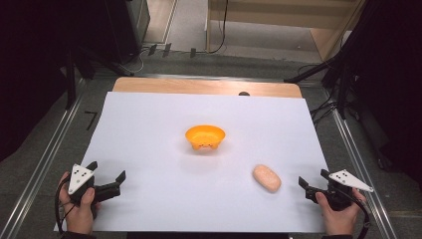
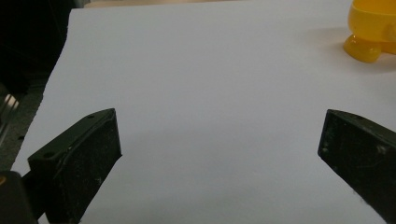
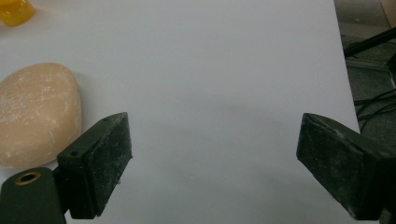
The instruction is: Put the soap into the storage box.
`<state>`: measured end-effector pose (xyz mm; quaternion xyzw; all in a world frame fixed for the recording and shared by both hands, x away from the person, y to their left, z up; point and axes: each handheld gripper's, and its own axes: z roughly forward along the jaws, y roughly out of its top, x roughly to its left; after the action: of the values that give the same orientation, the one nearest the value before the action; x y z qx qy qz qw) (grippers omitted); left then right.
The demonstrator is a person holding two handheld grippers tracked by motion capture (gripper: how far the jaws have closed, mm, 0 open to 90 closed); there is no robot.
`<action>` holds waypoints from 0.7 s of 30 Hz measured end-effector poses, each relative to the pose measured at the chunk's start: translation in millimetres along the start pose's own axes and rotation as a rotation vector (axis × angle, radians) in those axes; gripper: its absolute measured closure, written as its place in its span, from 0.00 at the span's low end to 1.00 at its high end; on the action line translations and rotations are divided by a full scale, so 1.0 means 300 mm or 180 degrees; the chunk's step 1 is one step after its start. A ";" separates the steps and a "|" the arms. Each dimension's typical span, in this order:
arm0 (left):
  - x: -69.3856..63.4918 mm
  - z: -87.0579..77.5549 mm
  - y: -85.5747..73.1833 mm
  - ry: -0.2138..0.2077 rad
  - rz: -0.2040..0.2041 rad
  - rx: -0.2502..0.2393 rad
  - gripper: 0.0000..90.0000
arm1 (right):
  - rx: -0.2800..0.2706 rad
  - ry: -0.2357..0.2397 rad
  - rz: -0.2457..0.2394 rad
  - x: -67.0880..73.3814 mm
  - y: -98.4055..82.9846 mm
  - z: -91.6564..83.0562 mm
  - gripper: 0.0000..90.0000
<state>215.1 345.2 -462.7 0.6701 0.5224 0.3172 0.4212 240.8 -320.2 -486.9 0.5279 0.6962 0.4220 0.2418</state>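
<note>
The left hand (image 1: 79, 201) comes in from the bottom left corner of the high view and holds the left gripper (image 1: 106, 173) low over the near left part of the white sheet (image 1: 149, 149). This gripper points forward and a little to the right, toward the middle of the table. Its jaws are spread wide apart and nothing is between them; in the left gripper view there is only bare white sheet between the two black jaws.

The right hand (image 1: 341, 211) comes in from the bottom right corner and holds the right gripper (image 1: 314, 178) near the right edge of the sheet. It points to the left and a little forward. Its jaws are also wide apart and hold nothing.

An orange bowl (image 1: 205, 137) stands upright near the middle of the sheet, well apart from both grippers. In the left gripper view a part of it appears at the top right corner (image 2: 371, 30).

A pale peach oval lump (image 1: 266, 178), similar to a bread roll, lies on the sheet at the near right, between the bowl and the right gripper. In the right gripper view it lies just beside the left jaw, on its outer side (image 3: 37, 112), not between the jaws.

The sheet covers a wooden table (image 1: 199, 85), whose far edge stays bare. Nothing stands between the grippers and the two things.
</note>
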 end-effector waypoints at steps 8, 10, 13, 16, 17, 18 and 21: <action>0.000 0.002 0.001 -0.0001 -0.0007 0.0020 0.00 | 0.0140 -0.0191 0.0181 -0.026 0.020 -0.005 0.15; 0.000 0.003 0.001 -0.0003 -0.0009 0.0023 0.00 | 0.0172 -0.0199 0.0159 -0.027 0.022 -0.005 0.17; 0.001 0.005 0.002 -0.0016 -0.0013 0.0047 0.00 | 0.0237 -0.0218 0.0062 -0.015 0.031 -0.010 0.22; 0.000 0.007 0.002 -0.0014 -0.0009 0.0056 0.00 | 0.0309 -0.0170 -0.0011 0.009 0.043 -0.006 0.23; 0.000 0.007 0.002 -0.0014 0.0008 0.0066 0.00 | 0.0342 -0.0134 -0.0014 0.016 0.047 -0.002 0.23; -0.001 0.007 0.002 -0.0011 0.0020 0.0062 0.00 | 0.0397 -0.0097 -0.0006 0.025 0.051 0.001 0.22; -0.002 0.006 0.002 -0.0012 0.0030 0.0064 0.00 | 0.0552 -0.0028 0.0017 0.052 0.068 0.016 0.21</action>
<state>216.8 344.0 -462.8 0.6773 0.5217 0.3126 0.4139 250.3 -302.1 -470.6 0.5506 0.7276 0.3585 0.1972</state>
